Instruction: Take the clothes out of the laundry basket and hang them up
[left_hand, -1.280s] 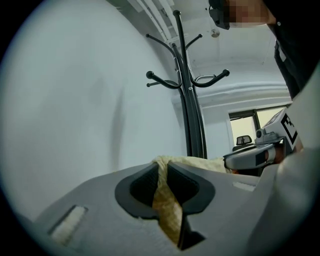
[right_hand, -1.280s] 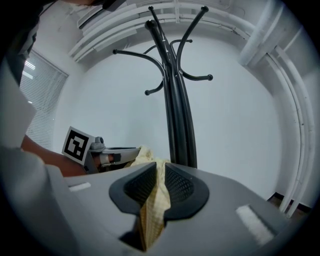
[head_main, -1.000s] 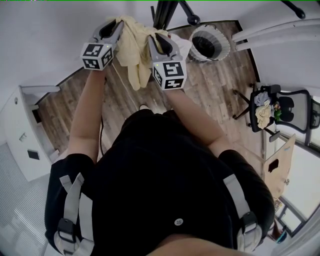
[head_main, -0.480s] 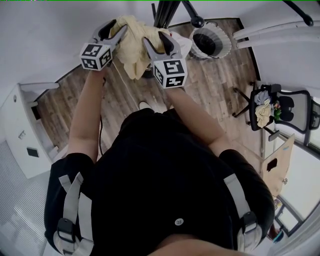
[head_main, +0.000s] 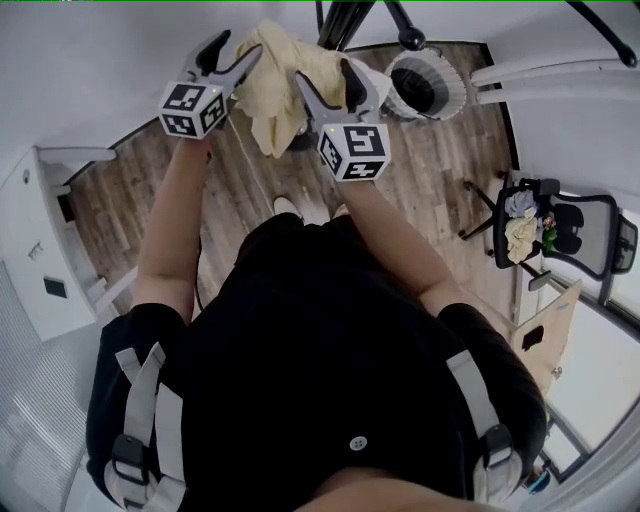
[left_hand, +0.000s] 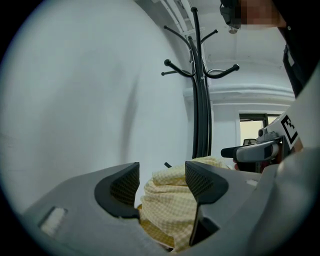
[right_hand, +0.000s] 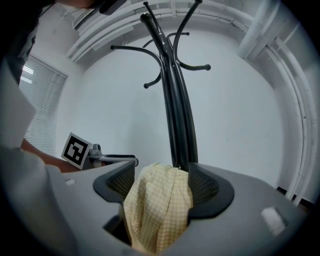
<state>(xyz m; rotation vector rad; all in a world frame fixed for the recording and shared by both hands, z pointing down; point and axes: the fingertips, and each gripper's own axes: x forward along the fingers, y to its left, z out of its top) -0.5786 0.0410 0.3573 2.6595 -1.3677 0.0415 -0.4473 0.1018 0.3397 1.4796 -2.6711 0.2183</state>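
Wood-plank floor and plain white walls fill the head view, with a white laundry basket (head_main: 450, 100) at the upper right and a black coat stand (head_main: 345, 20) cut off by the top edge. A pale yellow garment (head_main: 272, 90) with a fine check is bunched at the upper middle of the frame, just beside the stand's pole and well above the floor. It hangs in soft, crumpled folds, and one longer flap droops toward the centre.

The left hand-held gripper (head_main: 232, 55) is at the garment's left side and the right hand-held gripper (head_main: 325, 78) at its right. Both sets of jaws are opening with the cloth between them. In the left gripper view the fabric leans on the right-hand pad, with a clear gap at the other. In the right gripper view the bundle nearly fills the space and sits loosely.

What kind of garment it is cannot be told from the bunched cloth. Whether it rests on a hook is not visible in any view. Each gripper's body hides the cloth's lower part in its own view, and the stand's base is covered in the head view. An office chair (head_main: 560, 230) at the right edge carries a small heap that is too small to make out.
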